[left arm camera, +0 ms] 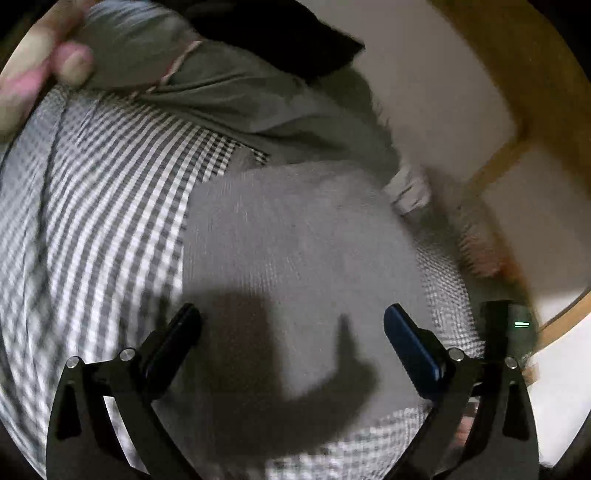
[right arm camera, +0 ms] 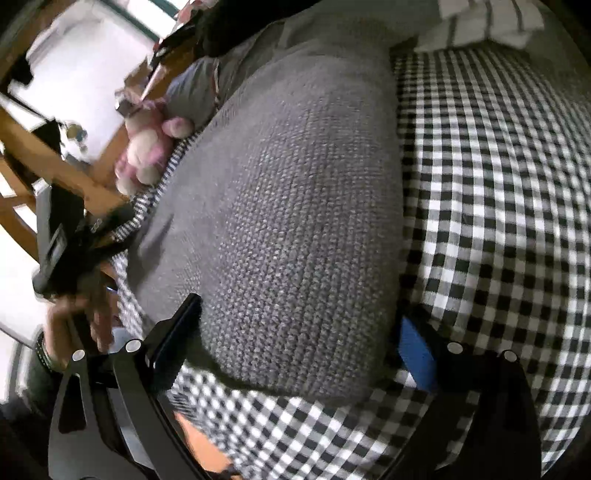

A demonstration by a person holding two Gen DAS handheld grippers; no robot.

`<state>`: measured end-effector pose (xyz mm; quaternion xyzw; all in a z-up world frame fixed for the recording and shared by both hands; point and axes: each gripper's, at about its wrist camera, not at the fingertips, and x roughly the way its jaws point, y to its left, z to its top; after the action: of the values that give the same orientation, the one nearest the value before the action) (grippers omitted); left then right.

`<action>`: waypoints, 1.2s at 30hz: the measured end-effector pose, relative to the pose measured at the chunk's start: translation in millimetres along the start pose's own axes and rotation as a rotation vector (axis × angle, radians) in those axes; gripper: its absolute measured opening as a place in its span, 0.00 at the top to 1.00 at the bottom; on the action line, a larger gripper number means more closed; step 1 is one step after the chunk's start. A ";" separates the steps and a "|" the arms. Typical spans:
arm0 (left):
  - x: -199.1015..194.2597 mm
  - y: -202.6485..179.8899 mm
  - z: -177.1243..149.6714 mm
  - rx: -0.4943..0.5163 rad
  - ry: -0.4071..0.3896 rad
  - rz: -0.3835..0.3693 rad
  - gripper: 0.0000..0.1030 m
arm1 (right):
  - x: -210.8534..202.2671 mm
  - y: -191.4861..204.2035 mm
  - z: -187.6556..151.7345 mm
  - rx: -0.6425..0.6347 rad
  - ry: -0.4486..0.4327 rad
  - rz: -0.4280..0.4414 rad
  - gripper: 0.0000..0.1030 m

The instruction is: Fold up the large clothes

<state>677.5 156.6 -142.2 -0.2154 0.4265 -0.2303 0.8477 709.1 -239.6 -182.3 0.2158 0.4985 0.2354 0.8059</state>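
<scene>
Grey chunky-knit sweater [right arm camera: 295, 206], its stitches running in coarse ribbed rows, is lying folded into a rounded block on a black-and-white gingham checked bedcover [right arm camera: 498, 221]. In the left wrist view the same knit is showing softer and blurred, with the gripper's own shadow falling across it. Beyond it a smooth olive-grey garment [left arm camera: 236, 96] is bunching in creases, and a black cloth [left arm camera: 288, 33] is lying past that, near a wooden bed frame [left arm camera: 532, 92]. A pink and cream plush toy [right arm camera: 147, 147] is sitting at the bed's edge, beside the sweater. A white pillow with thin grey stripes [right arm camera: 484, 26] is resting at the far end.

Left gripper [left arm camera: 291, 328] is hovering over the knit with its jaws standing wide, nothing between them. Right gripper [right arm camera: 299, 332] is reaching low with jaws spread wide either side of the sweater's near fold; whether the pads are touching it I cannot tell. A person's hand [right arm camera: 81, 314] is gripping the left tool at the bed's side.
</scene>
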 end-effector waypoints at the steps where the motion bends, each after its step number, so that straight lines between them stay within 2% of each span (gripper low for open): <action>1: -8.4 3.1 -11.4 -0.048 -0.012 -0.042 0.05 | -3.5 -2.8 -1.4 0.014 -0.003 0.013 0.06; 5: -32.5 14.5 -46.1 -0.234 -0.118 -0.118 0.05 | -10.1 -14.0 -7.8 0.049 0.002 0.042 0.06; 8: -47.4 24.8 -78.7 -0.417 -0.248 -0.185 0.05 | -13.2 -21.3 -11.5 0.066 0.007 0.062 0.06; 10: -43.6 25.5 -94.1 -0.501 -0.250 -0.252 0.05 | -14.1 -26.3 -15.4 0.075 0.008 0.072 0.06; 12: -30.7 24.1 -108.1 -0.587 -0.210 -0.317 0.05 | -14.5 -28.5 -16.2 0.081 0.007 0.073 0.05; 14: -18.1 19.8 -124.9 -0.663 -0.209 -0.350 0.05 | -15.8 -28.7 -16.4 0.082 0.003 0.072 0.05; 17: 1.9 19.4 -139.5 -0.721 -0.212 -0.352 0.05 | -13.6 -26.8 -13.7 0.082 0.005 0.073 0.05; 20: 20.1 24.4 -132.8 -0.753 -0.221 -0.371 0.05 | -13.7 -27.2 -12.4 0.083 0.005 0.080 0.05; 22: 21.6 23.2 -118.6 -0.740 -0.224 -0.365 0.05 | -11.8 -22.5 -8.2 0.088 0.004 0.083 0.05; 24: 18.0 16.7 -106.4 -0.721 -0.242 -0.391 0.05 | -11.0 -22.6 -8.5 0.086 0.002 0.084 0.05; 25: 16.1 8.2 -97.7 -0.681 -0.237 -0.395 0.05 | -10.6 -23.9 -10.0 0.088 0.002 0.086 0.05; 27: 20.1 -0.4 -83.1 -0.634 -0.185 -0.334 0.05 | -9.5 -24.9 -10.3 0.091 0.003 0.089 0.05; 29: 31.7 2.2 -79.2 -0.663 -0.121 -0.281 0.05 | -8.6 -24.5 -10.4 0.089 0.003 0.083 0.05; 31: 27.7 -3.0 -77.9 -0.674 -0.119 -0.238 0.05 | -9.8 -22.4 -10.6 0.086 0.003 0.078 0.05; 33: 18.1 -8.5 -87.2 -0.708 -0.113 -0.149 0.05 | -9.7 -22.2 -9.9 0.085 0.006 0.082 0.05; 36: 27.5 -5.6 -92.2 -0.695 -0.088 -0.126 0.05 | -7.4 -23.3 -8.5 0.080 0.004 0.085 0.04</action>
<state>615.1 120.7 -206.3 -0.5267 0.4282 -0.1137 0.7255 702.3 -261.5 -194.2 0.2683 0.4997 0.2499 0.7848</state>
